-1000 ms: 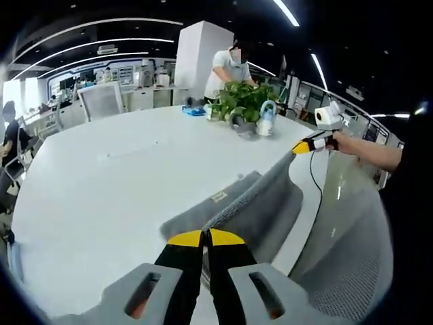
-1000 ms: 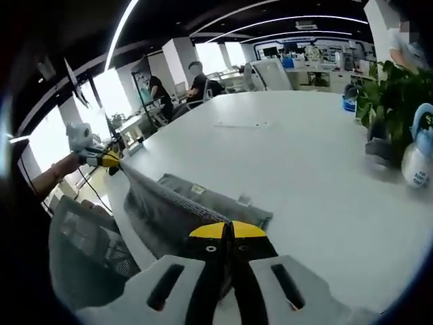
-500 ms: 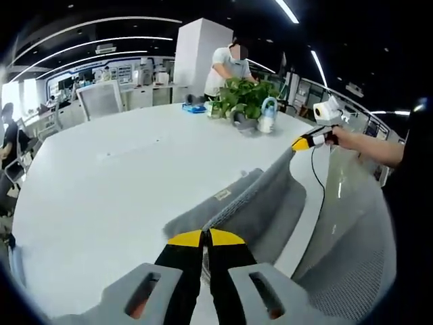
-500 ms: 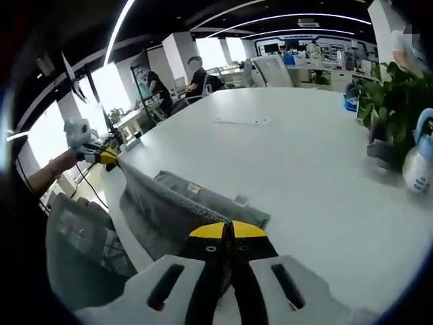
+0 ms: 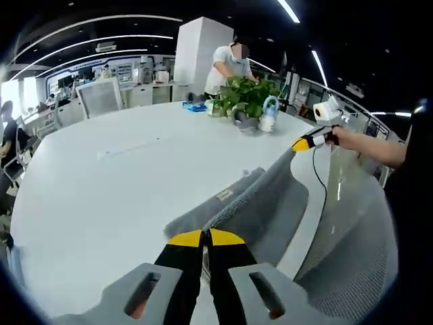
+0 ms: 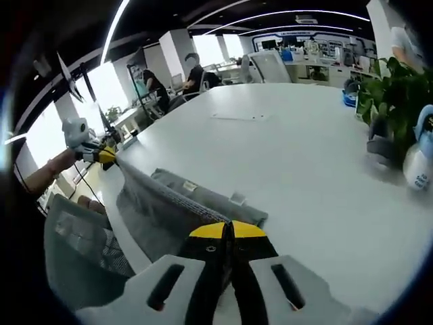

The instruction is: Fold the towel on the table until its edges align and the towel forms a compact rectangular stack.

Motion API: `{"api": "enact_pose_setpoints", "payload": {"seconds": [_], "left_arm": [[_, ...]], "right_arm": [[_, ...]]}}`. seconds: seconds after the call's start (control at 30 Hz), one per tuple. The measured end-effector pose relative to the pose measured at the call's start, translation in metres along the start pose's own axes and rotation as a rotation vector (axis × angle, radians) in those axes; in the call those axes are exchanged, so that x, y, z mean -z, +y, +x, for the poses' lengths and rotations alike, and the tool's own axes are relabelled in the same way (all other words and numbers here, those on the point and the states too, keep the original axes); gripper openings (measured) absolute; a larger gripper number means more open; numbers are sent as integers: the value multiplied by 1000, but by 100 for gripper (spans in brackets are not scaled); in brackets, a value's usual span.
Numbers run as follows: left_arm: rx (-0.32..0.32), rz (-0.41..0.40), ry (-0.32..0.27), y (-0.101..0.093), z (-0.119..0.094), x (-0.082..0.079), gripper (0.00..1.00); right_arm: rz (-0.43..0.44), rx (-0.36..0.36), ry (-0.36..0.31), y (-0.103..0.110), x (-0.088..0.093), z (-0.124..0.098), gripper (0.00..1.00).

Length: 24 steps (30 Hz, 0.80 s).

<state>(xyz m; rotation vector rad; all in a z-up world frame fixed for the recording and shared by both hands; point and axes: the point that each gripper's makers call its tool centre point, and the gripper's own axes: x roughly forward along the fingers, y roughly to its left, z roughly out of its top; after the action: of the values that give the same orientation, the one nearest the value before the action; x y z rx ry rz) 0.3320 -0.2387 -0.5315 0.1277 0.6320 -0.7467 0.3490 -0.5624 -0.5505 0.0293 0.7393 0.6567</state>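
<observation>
A grey towel hangs stretched between the two grippers above the near edge of the white table. My left gripper is shut on one top corner of it. Across the left gripper view, the right gripper pinches the other corner, held by a hand. In the right gripper view my right gripper is shut on its corner of the towel, and the left gripper holds the far corner. The towel's lower part lies folded on the table edge, with a small label showing.
A potted plant and a white-and-blue bottle stand at the table's far side. A mesh chair sits just off the near table edge. A person stands behind the plant, and more chairs and desks fill the background.
The towel stays stretched between both shut grippers. Both views have shifted slightly, with the towel's taut top edge a little farther over the table.
</observation>
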Motion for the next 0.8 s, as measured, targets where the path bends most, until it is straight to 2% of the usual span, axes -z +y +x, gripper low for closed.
{"api": "enact_pose_setpoints", "payload": {"seconds": [0.43,0.8], "left_arm": [[-3,7,8,6,10,-3,2],[-2,17,26,13,20,-3,2]], "right_arm": [[1,9,28,-8,1,10,0],[-52,8,83,-18,0,20,0]]}}
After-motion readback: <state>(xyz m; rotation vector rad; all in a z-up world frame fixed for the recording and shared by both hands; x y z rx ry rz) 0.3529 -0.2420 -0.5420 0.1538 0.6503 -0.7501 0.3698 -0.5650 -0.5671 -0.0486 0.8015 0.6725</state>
